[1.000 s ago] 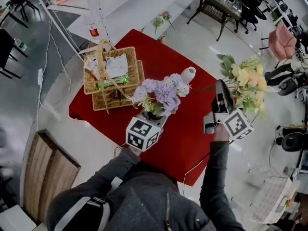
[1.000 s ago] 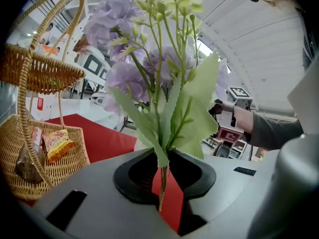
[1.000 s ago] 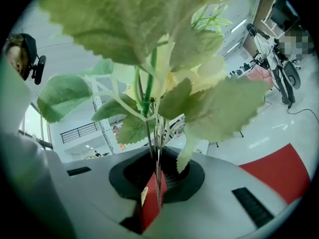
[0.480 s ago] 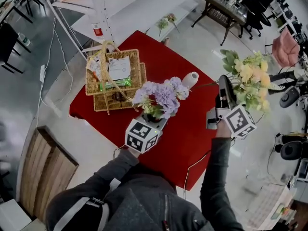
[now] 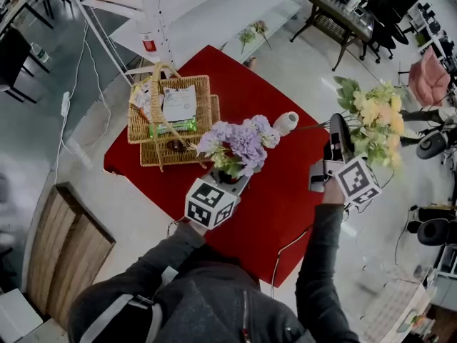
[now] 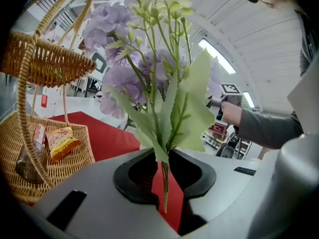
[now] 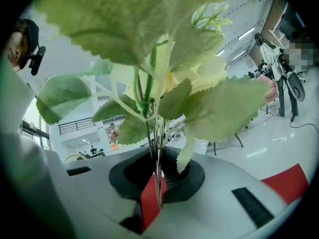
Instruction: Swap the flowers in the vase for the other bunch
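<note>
My left gripper (image 5: 227,171) is shut on the stems of a purple flower bunch (image 5: 239,140), held upright over the red table (image 5: 285,213). In the left gripper view the thin stems (image 6: 164,183) run down between the jaws, with the purple blooms (image 6: 124,78) above. A white vase (image 5: 285,123) with nothing in it stands on the cloth just past the purple bunch. My right gripper (image 5: 335,126) is shut on a yellow and green bunch (image 5: 375,116), which hangs beyond the table's right edge. Its stems (image 7: 157,183) sit pinched between the jaws under broad green leaves (image 7: 149,59).
A wicker basket (image 5: 171,113) with snack packets and a tall handle sits at the table's far left. A wooden chair (image 5: 64,256) stands at the near left. White tables lie beyond, and office chairs (image 5: 428,70) stand at the right. A small flower bunch (image 5: 253,31) lies beyond the table.
My right gripper has carried the yellow bunch a little farther from me, beside the table's right edge. The left gripper and the purple bunch have stayed where they were.
</note>
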